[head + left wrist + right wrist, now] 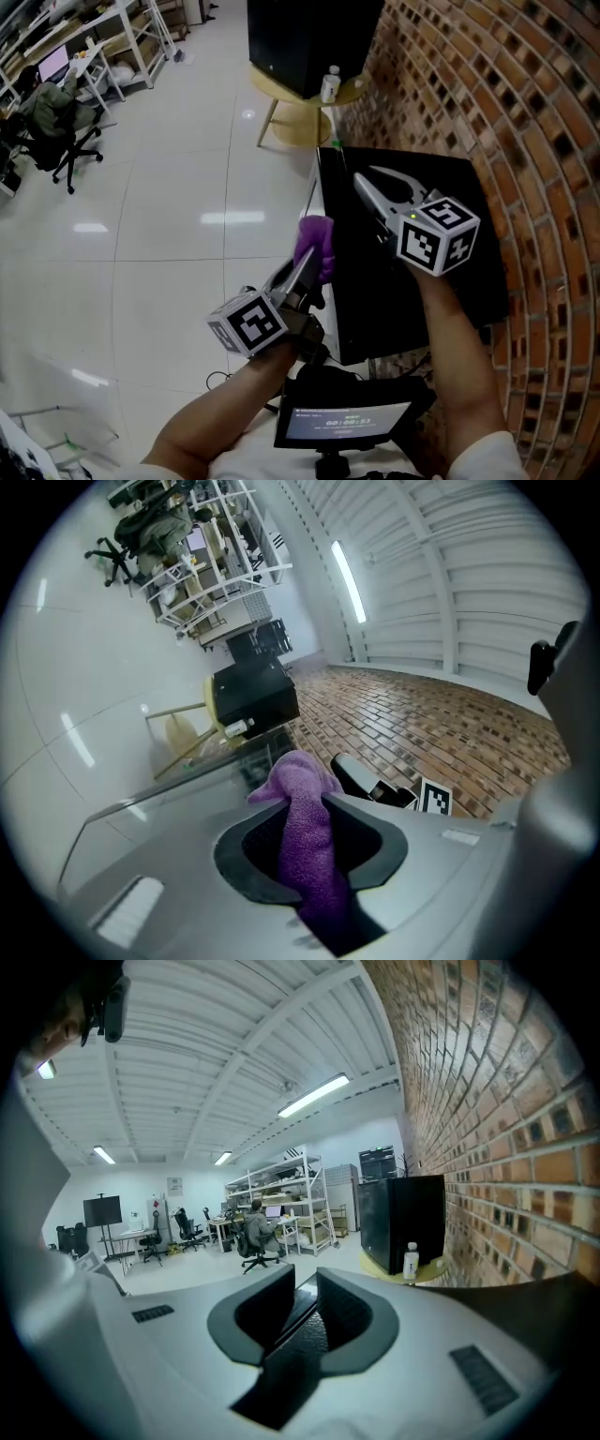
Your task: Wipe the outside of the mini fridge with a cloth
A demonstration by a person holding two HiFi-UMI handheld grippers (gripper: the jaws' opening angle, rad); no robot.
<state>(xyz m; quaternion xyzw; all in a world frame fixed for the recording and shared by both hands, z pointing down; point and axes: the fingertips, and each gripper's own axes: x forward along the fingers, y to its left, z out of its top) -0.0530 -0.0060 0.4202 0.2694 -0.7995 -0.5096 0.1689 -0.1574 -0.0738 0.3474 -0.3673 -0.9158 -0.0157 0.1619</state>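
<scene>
A brick wall (525,112) and a white tiled floor (169,187) are seen framing the black mini fridge (375,300), which is viewed from above and is set close against the wall. Beyond it, a second black cabinet (309,37) is shown standing on a round yellow table (300,122).

The right tongs (364,183) are held over the bare top of the mini fridge, pointed toward its far left corner. In the right gripper view their jaws are seen parted by only a narrow gap. Nothing is gripped between them, and the fridge's glossy black top and its pale edge are visible through the gap. Whether the tips are resting on the top cannot be told.

The left tongs (302,267) are held at the fridge's left side, as the head view shows it, and lower in that view than the right pair. Their jaws are closed down on the purple cloth (316,246), and the left gripper view shows the cloth pinched lengthwise between the pads, with a bunched end standing out past the tips. The cloth is placed right at the fridge's left upper edge, but contact with the fridge cannot be confirmed.

A small white bottle (330,84) is seen upright on the yellow table, just beside the cabinet.
</scene>
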